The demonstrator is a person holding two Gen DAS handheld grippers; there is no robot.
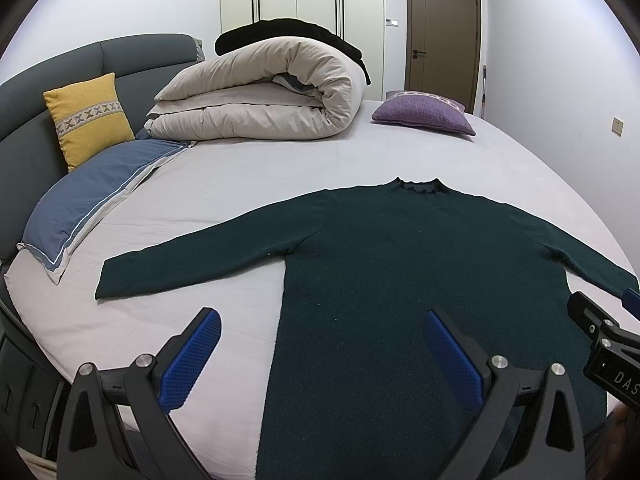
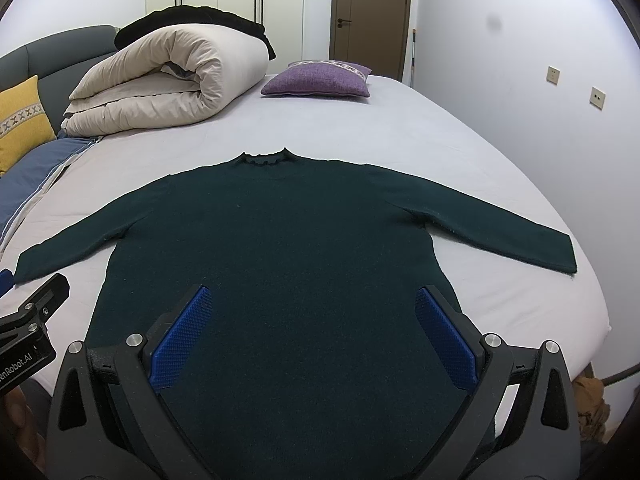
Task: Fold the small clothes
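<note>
Bedroom, two wrist views, listed left to right from each claw.

Left claw (image 1: 323, 354): jaws spread wide, holding nothing; blue ribbed pads (image 1: 191, 360). Far ahead and left of it, a yellow cushion (image 1: 88, 118) leaning on the grey-blue headboard (image 1: 36, 96). Nearer, ahead-left, a blue pillow (image 1: 96, 196) lying flat. Straight ahead, past the garment, a rolled beige duvet (image 1: 260, 92) with a black cloth (image 1: 288, 28) on top. Under and ahead of the claw, the dark green sweater (image 1: 380, 264), spread flat on the pale bedsheet (image 1: 224, 176), collar away, sleeves out to both sides; its left side edge runs between the two fingers. Ahead-right, a purple cushion (image 1: 424, 114); beyond that, a brown door (image 1: 444, 36).

Right claw (image 2: 314, 320): jaws equally wide apart, empty, hovering over the sweater's (image 2: 280, 240) lower body, both fingers above the knit. To its left, part of the left claw's black frame. Ahead-right, the sweater's right sleeve (image 2: 520, 236), lying straight on the sheet. Far right, two wall sockets (image 2: 576, 88).
</note>
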